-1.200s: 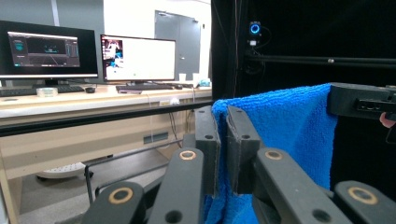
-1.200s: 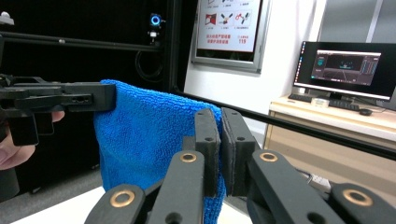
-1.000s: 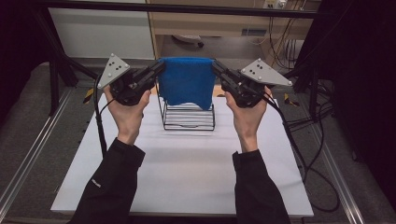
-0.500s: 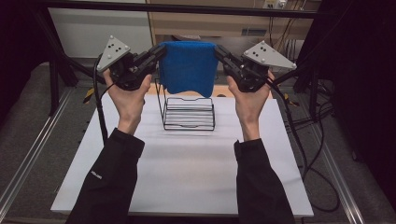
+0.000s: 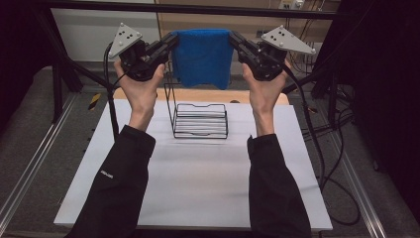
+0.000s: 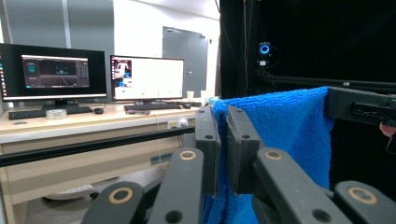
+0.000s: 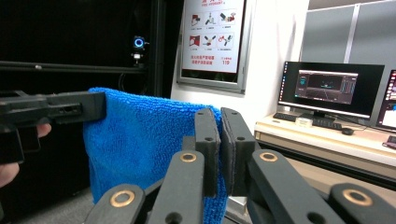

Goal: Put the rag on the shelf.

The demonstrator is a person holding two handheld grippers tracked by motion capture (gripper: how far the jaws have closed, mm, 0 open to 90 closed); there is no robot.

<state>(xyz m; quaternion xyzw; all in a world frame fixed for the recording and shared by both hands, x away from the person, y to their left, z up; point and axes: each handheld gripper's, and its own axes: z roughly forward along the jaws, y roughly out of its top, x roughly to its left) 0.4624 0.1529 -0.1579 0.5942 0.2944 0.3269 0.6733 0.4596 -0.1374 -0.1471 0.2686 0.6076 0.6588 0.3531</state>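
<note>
Clearly the towel (image 5: 202,55) is soft, light and limp (sagging between its corners), held high over the rack (image 5: 200,120) on the bench (image 5: 198,183), each top corner pinched in a closed claw, left (image 5: 174,40) and right (image 5: 233,39).

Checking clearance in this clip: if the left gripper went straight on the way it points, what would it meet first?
Apart from the cloth it holds, probably the right gripper, which faces it across the cloth; depth is uncertain.
</note>
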